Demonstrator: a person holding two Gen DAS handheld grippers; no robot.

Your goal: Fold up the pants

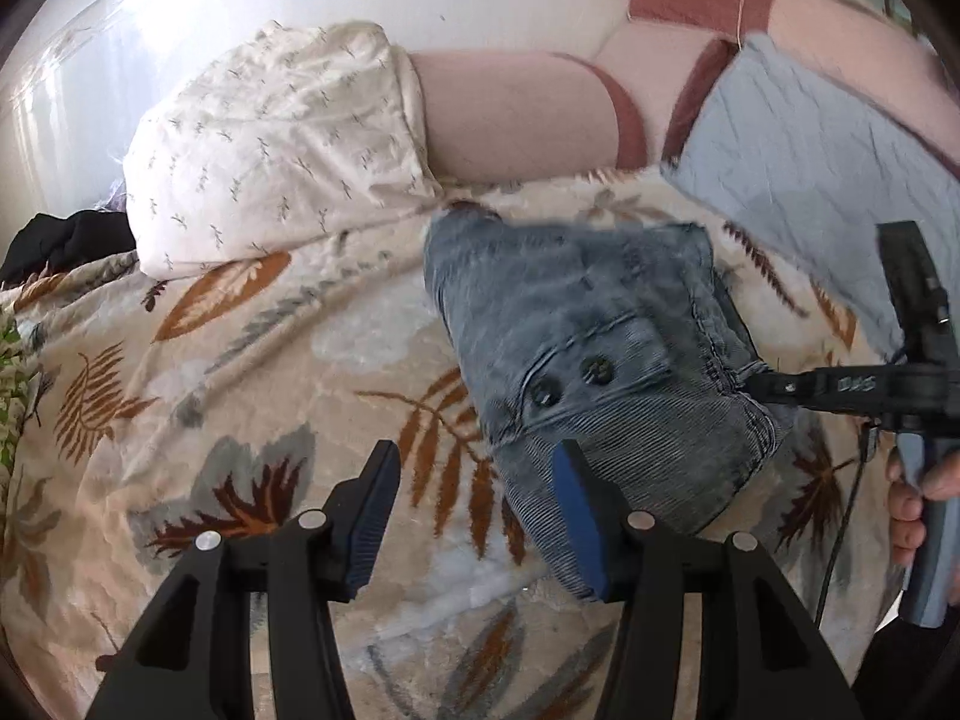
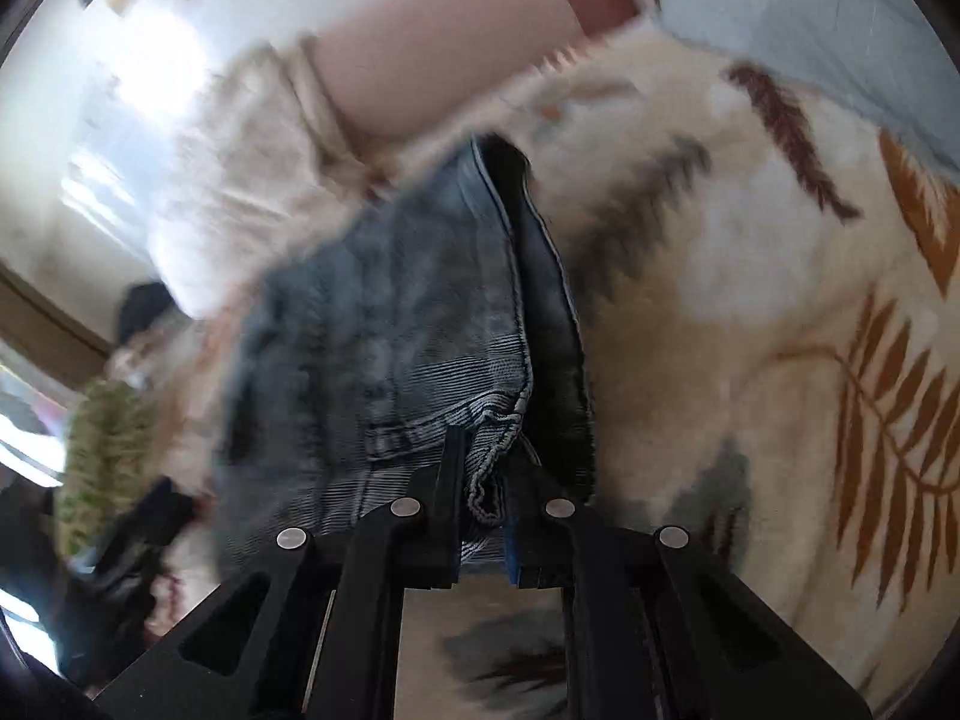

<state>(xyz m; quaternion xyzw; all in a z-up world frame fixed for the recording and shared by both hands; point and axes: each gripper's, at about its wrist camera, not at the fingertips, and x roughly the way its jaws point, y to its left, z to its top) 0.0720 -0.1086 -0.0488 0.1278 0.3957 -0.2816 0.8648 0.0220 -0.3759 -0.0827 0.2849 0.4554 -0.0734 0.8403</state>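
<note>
The blue-grey denim pants [image 1: 600, 324] lie in a folded bundle on the leaf-patterned blanket [image 1: 240, 390], two dark buttons facing up. My left gripper [image 1: 474, 480] is open at the bundle's near left corner. Its right blue pad [image 1: 576, 510] stands against the denim edge, and its left finger is over bare blanket. My right gripper [image 1: 756, 384] comes in from the right, held by a hand [image 1: 918, 498]. In the right wrist view, which is blurred, that gripper [image 2: 486, 462] is shut on a ribbed denim edge of the pants [image 2: 390, 330].
A white sprigged pillow [image 1: 270, 150] and a pink pillow [image 1: 516, 114] lie behind the pants. A pale blue cloth [image 1: 798, 144] lies at the back right. Dark clothing [image 1: 66, 240] sits at the far left edge of the bed.
</note>
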